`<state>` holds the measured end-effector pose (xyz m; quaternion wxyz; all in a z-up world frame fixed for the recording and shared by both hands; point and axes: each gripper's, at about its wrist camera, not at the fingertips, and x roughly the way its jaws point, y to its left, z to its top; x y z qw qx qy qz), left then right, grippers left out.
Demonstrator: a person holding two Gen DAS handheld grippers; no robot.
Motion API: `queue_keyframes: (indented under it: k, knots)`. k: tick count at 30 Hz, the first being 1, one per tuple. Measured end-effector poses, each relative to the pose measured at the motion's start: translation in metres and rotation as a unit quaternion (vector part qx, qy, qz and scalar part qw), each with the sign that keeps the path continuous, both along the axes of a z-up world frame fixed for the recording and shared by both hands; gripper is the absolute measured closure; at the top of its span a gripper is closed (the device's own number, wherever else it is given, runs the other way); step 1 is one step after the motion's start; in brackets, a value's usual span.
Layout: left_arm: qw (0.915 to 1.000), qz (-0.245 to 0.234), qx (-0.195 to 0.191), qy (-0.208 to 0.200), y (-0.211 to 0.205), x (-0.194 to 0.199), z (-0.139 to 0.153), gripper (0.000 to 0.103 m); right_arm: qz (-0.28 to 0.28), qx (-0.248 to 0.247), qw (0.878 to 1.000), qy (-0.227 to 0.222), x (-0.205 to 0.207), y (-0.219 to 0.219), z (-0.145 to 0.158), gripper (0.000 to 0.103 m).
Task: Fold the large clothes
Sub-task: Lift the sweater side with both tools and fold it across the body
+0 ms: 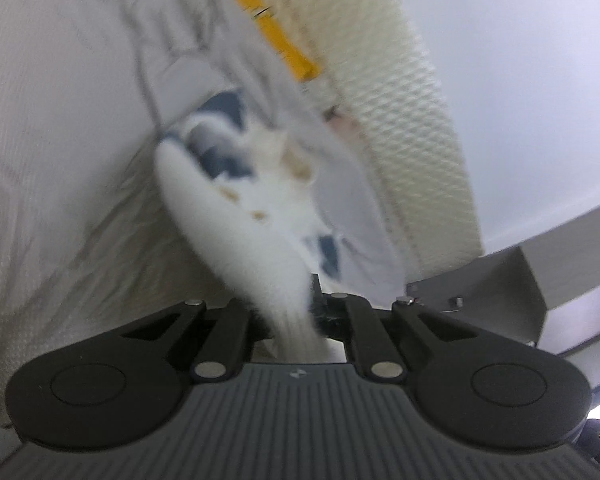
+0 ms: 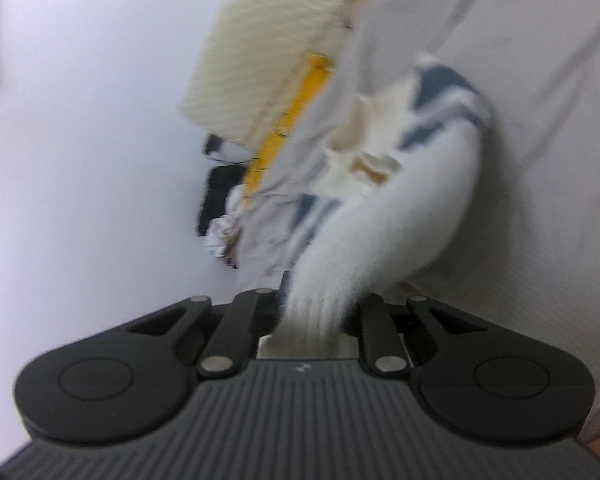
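A fluffy white garment with dark blue patches hangs stretched away from my left gripper, which is shut on its ribbed white hem. The same garment runs from my right gripper, which is shut on another part of the ribbed hem. Both views are blurred by motion. The fingertips are hidden by the cloth. The garment's far end lies against a pale sheet.
A cream quilted mattress edge with a yellow strip beside it runs along the sheet; it also shows in the right wrist view. A grey metal bracket is at the right. A plain white wall lies beyond.
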<state>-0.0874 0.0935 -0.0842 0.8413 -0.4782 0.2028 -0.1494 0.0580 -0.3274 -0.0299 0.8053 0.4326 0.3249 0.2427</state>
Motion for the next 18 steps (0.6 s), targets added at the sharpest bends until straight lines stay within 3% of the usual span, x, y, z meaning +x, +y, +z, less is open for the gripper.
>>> queue_keyframes:
  k: [4,9,14,18]
  knots:
    - [0.999,-0.009,0.007,-0.043,0.004,-0.044,0.031,0.096,0.013,-0.006,0.999,-0.037,-0.023,-0.002,0.042,0.087]
    - [0.996,-0.025,0.007,-0.085,0.0,-0.112,0.046,0.095,0.023,-0.013,0.997,-0.076,-0.081,-0.009,0.072,0.087]
    - [0.9945,-0.027,0.012,-0.101,-0.007,-0.163,0.035,0.095,0.016,-0.008,0.996,-0.086,-0.111,-0.009,0.07,0.087]
    - [0.9963,-0.022,0.018,-0.081,-0.009,-0.145,0.023,0.095,-0.008,-0.004,0.999,-0.044,-0.08,-0.011,0.047,0.086]
